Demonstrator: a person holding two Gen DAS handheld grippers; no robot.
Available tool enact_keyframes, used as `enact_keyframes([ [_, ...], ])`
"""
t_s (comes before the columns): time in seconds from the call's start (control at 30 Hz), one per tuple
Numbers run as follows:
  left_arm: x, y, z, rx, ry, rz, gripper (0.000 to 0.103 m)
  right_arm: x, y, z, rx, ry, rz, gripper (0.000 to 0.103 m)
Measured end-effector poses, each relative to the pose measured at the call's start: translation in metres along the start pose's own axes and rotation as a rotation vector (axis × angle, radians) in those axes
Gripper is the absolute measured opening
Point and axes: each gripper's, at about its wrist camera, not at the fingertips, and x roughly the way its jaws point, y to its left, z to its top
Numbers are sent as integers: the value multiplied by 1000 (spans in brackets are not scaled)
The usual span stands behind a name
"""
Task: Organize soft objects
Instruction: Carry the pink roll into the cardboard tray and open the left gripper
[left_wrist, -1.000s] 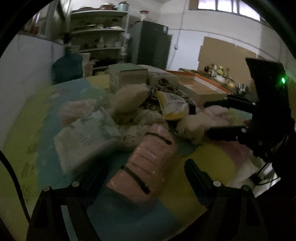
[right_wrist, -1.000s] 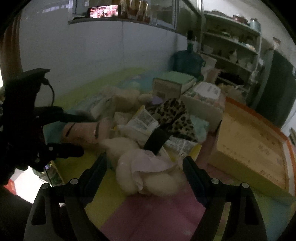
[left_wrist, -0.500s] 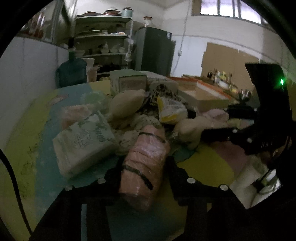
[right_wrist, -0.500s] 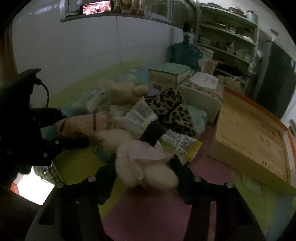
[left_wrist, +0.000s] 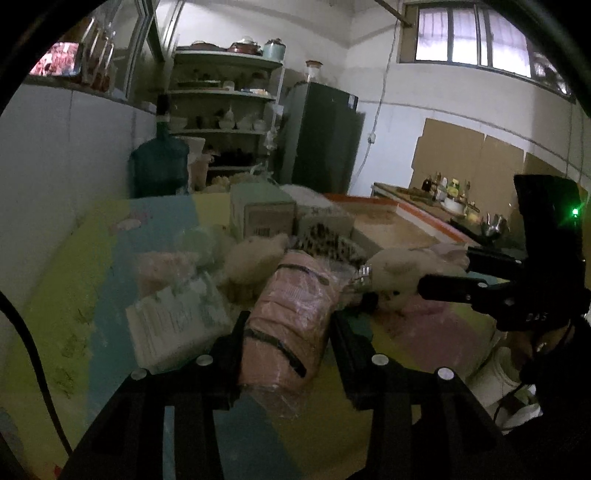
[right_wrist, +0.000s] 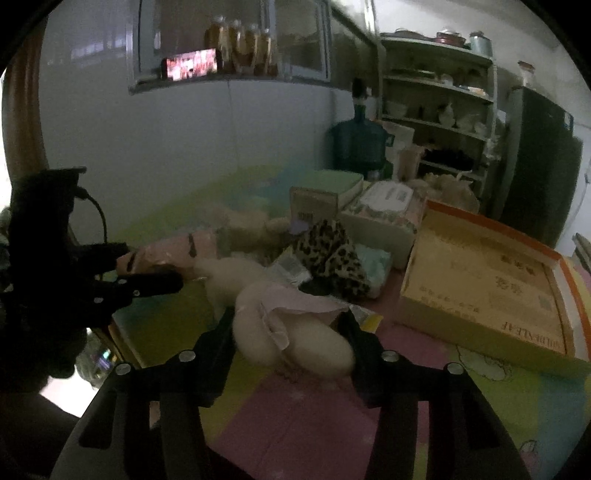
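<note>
A dim kitchen-like room: white walls, open shelves of crockery (left_wrist: 221, 110), a dark fridge (left_wrist: 321, 136) and a blue water jug (right_wrist: 360, 146) standing by the wall. In front of these lies the worktop (right_wrist: 317, 413), covered by a mat in pastel yellow, green, pink and blue patches.

On its right side in the right wrist view sits a shallow cardboard box with an orange rim (right_wrist: 484, 288), open and tilted slightly toward the camera. Just beside it is a heap of soft things: a white tissue pack (right_wrist: 384, 214), a green-topped carton (right_wrist: 325, 192), a leopard-print cloth (right_wrist: 332, 254), a pale plastic-wrapped pack (left_wrist: 177, 328) at the heap's left edge, and a beige plush toy (left_wrist: 255, 258).

The left gripper (left_wrist: 288, 332) has its jaws closed against both sides of a pink wrapped roll with dark bands (left_wrist: 295, 314), which sits at the near edge of the heap; whether it is clear of the mat cannot be told. The right gripper (right_wrist: 291, 332) has its jaws pressed on a cream plush animal with a pink cloth piece (right_wrist: 291, 332), at the heap's near side, just beside the roll.
</note>
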Motion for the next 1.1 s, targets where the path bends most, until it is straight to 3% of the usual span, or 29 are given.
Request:
enact_keyframes([
  [0.5,12,-31,56,-28,-68,13,42,-46,-45,8,204,-212,-62,54],
  [0.73,34,-61,82,-51,-75,-12,42,-74,-82,4,298,-291,-154,54],
  [1.1,101,-124,109,-74,-30,-43,42,-116,-140,-5,355,-325,-310,54],
])
